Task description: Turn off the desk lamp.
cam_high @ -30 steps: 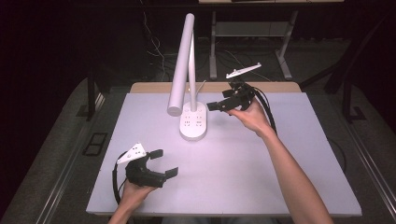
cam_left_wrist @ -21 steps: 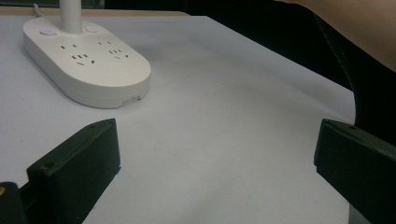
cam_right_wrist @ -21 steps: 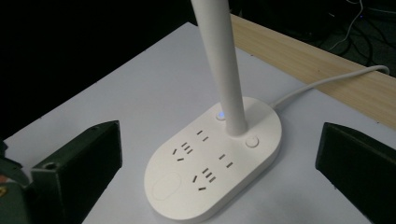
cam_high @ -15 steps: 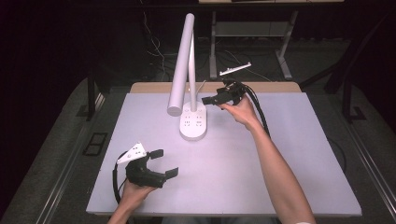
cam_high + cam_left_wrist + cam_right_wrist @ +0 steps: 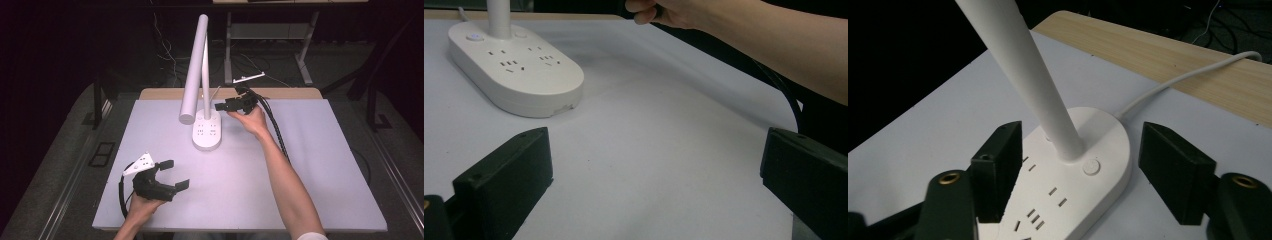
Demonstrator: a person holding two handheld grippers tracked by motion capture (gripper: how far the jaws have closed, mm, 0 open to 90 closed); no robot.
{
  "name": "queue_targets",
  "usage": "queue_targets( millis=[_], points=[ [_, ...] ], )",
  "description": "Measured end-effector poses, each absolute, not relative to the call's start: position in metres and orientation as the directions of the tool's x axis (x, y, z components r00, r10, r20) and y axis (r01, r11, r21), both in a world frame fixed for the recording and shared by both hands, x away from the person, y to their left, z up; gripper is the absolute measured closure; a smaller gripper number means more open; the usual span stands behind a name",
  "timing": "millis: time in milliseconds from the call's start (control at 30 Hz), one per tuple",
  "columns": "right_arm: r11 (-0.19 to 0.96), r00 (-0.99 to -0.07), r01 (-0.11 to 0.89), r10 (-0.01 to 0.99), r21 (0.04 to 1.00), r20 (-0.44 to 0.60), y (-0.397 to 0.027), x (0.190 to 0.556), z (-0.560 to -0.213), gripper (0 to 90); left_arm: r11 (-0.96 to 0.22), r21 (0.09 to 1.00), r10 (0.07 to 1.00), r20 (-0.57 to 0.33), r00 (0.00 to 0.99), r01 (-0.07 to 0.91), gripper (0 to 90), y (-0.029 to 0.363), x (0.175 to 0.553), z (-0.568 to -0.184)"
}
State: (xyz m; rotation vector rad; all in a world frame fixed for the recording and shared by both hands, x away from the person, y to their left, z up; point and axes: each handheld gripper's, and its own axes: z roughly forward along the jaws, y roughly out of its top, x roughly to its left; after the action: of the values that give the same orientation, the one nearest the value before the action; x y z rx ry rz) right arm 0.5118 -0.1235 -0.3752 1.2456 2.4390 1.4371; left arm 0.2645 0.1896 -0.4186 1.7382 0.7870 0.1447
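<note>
My right gripper (image 5: pixel 1075 170), fingers half-open and just closing, straddles the smooth white lamp (image 5: pixel 1068 200)'s oval base; left gripper (image 5: pixel 170 175) gapes empty over the matte counter (image 5: pixel 300 165).

No words, numbers or brand names can be read anywhere, not even on the white lamp base (image 5: pixel 1083 190)

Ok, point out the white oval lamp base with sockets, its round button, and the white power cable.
White oval lamp base with sockets (image 5: pixel 1098 200), right gripper view, flat top.
Round button (image 5: pixel 1091 166), right gripper view, centre.
White power cable (image 5: pixel 1193 74), right gripper view, mid-length over the wooden edge.
</note>
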Motion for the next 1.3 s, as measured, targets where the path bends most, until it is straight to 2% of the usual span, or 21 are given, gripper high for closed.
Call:
queue_targets(
  millis=[300, 433, 800, 1033, 1300],
  points=[
    [0.221, -0.64, 0.632, 0.688, 0.743, 0.341, -0.118, 0.517, -0.383, 48.8, -0.108, 0.899, 0.565, -0.296, 0.77, 0.425, 0.0, 0.188, 0.264, -0.419],
    [0.223, -0.625, 0.643, 0.706, 0.732, 0.334, -0.116, 0.519, -0.387, 63.1, -0.097, 0.9, 0.568, -0.3, 0.766, 0.424, 0.0, 0.189, 0.263, -0.419],
    [0.232, -0.61, 0.671, 0.712, 0.704, 0.347, -0.104, 0.523, -0.405, 88.6, -0.089, 0.905, 0.566, -0.298, 0.769, 0.416, 0.0, 0.189, 0.263, -0.419],
    [0.255, -0.606, 0.692, 0.714, 0.676, 0.35, -0.097, 0.525, -0.419, 90.0, -0.088, 0.906, 0.562, -0.298, 0.771, 0.415, 0.0, 0.19, 0.263, -0.418],
    [0.223, -0.596, 0.7, 0.706, 0.678, 0.383, -0.095, 0.528, -0.427, 90.0, -0.09, 0.901, 0.56, -0.306, 0.77, 0.424, 0.0, 0.189, 0.263, -0.419]
  ],
)
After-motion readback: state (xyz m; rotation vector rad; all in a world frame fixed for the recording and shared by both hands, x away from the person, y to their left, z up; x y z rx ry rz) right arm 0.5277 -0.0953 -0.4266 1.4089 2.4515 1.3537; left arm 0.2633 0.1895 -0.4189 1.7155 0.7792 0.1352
